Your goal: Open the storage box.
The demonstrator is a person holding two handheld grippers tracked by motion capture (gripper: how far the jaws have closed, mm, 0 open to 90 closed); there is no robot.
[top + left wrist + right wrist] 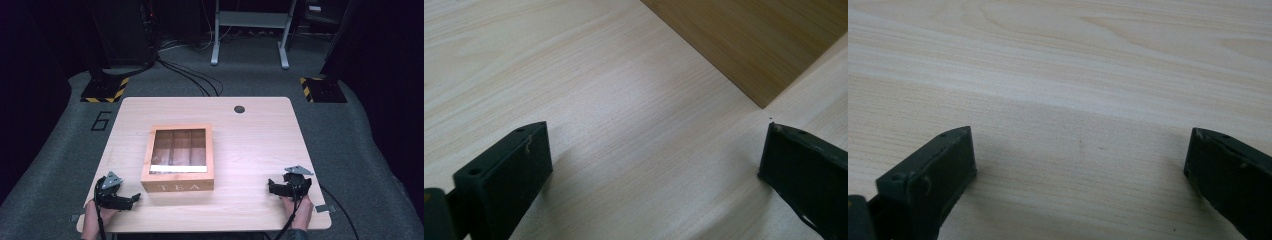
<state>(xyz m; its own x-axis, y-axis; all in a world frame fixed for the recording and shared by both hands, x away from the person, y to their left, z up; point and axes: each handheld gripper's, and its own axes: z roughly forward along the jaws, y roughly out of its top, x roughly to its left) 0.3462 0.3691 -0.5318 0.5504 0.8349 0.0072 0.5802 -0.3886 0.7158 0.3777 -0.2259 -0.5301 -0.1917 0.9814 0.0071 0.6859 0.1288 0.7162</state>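
A wooden tea box [178, 158] with a glass lid and "TEA" on its front stands shut in the middle of the table, its inner compartments visible through the glass. My left gripper [134, 199] rests on the table near the box's front left corner, open and holding nothing; a corner of the box [754, 45] fills the upper right of the left gripper view beyond the open gripper [656, 160]. My right gripper [270, 187] lies on the table at the front right, pointing left. In the right gripper view it [1080, 165] stands open over bare wood.
The light wooden table [250, 145] has a round cable hole [239, 109] near its far edge. Beyond it lie grey carpet, black cables, hazard-striped stand bases [105, 90] and a white frame [250, 30]. A cable trails from each gripper off the front edge.
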